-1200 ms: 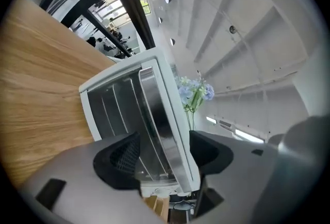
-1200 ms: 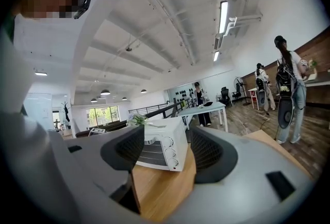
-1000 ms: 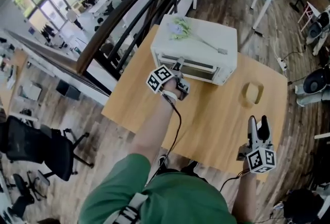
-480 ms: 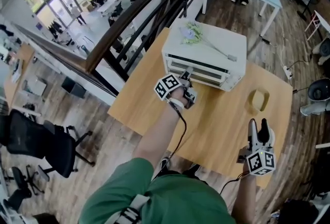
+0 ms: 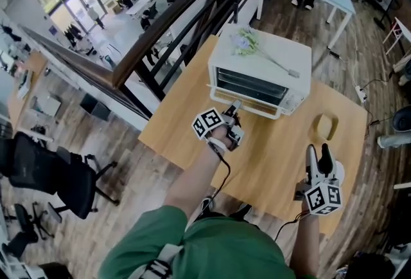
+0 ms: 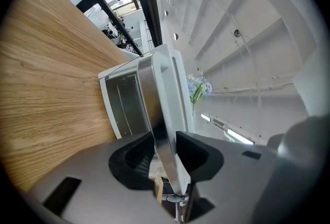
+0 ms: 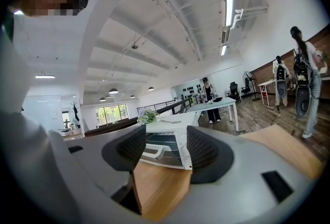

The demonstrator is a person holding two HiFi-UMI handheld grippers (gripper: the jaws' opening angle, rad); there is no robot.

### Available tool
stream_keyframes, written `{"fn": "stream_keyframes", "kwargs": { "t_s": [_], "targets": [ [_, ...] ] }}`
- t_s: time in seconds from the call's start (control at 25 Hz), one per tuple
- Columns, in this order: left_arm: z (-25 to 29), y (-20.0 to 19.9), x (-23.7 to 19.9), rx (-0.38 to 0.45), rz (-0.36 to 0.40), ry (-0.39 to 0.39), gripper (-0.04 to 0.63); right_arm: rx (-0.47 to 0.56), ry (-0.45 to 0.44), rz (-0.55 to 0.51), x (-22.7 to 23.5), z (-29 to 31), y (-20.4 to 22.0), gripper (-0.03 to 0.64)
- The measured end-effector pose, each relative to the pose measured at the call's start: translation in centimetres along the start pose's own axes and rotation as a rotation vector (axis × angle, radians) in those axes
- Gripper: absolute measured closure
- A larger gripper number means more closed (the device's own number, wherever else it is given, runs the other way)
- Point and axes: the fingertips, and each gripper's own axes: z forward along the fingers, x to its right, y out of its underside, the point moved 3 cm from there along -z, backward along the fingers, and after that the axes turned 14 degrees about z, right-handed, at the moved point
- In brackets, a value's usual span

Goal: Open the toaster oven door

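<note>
The left gripper [image 6: 166, 146] has just closed its fingers firmly on the handle [image 6: 166, 127] of the toaster oven door [image 5: 252, 86], which seems ajar. Next, I think, pull it down toward the surface [image 5: 186, 118]. The right gripper [image 7: 161, 148] has just closed slightly; its fingers are wide apart and hold nothing.

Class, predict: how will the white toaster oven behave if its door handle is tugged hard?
Toaster oven probably slides: it sits loose on smooth wooden table. Boxy and wide, so tipping seems unlikely. The flowers on top may roll off.
</note>
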Motion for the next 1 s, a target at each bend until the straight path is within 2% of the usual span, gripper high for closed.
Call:
{"fn": "stream_keyframes", "kwargs": {
  "t_s": [0.44, 0.76, 1.0],
  "targets": [
    [-4.7, 4.3, -4.1, -0.016, -0.051, -0.059, 0.471, -0.014, -0.028, 0.009, -0.6, 0.9, 0.6, 0.37],
    [-5.9, 5.4, -6.1, -0.028, -0.041, -0.049, 0.476, -0.022, -0.033, 0.005, -0.9, 1.0, 1.1, 0.374],
    [-6.7, 6.5, -7.5, -0.043, -0.041, -0.08, 0.482, -0.024, -0.02, 0.003, -0.3, 0.4, 0.7, 0.379]
  ]
}}
